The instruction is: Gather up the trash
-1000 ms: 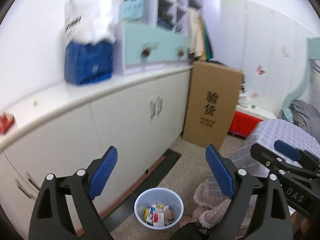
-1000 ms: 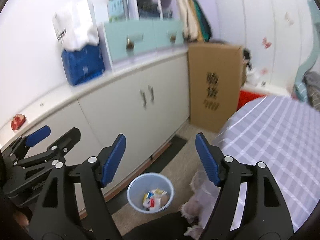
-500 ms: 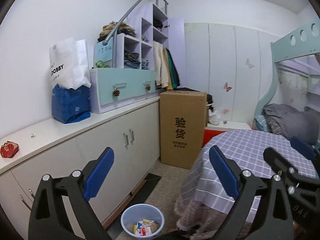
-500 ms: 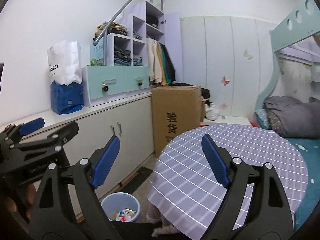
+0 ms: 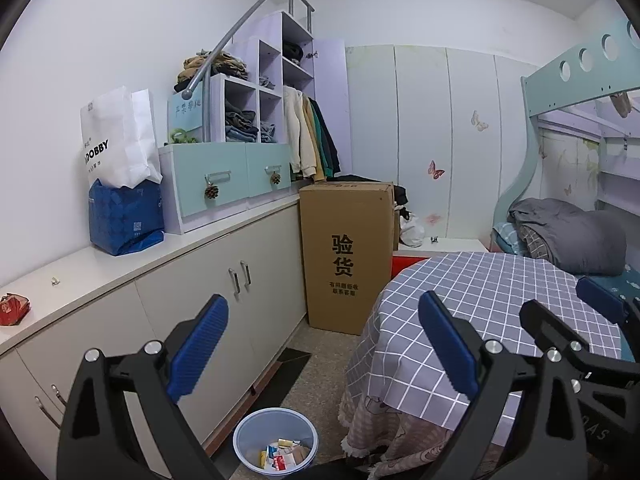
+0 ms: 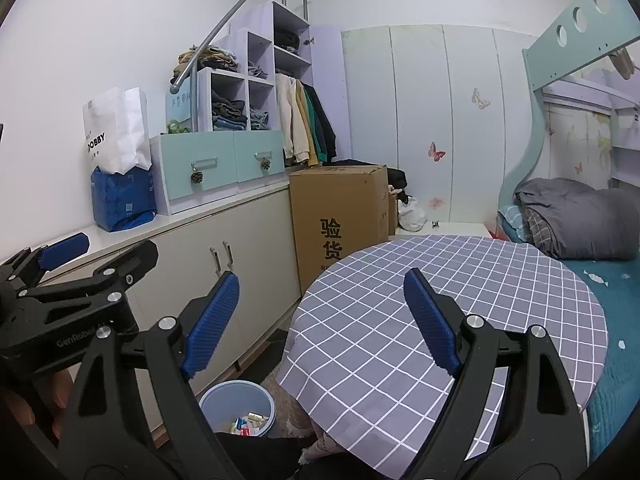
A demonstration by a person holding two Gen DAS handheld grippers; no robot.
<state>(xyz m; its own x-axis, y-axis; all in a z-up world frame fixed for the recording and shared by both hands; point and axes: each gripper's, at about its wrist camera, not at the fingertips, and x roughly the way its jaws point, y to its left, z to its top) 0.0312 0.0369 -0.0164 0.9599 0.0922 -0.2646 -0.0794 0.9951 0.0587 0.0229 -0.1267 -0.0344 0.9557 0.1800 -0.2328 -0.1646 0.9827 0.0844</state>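
Blue bin [image 5: 275, 442] on the floor already holds trash.
Both grippers, left gripper [image 5: 322, 346] and right gripper [image 6: 320, 322], have just been opening, holding nothing; next, look slowly for leftover trash.

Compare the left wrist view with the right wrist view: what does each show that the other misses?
Left wrist only: a red wrapper at the near end of the white countertop.

Right wrist only: a hand holding the left gripper.

Both: the blue trash bin holding wrappers beside the checked tablecloth, the cardboard box, and open, empty jaws.
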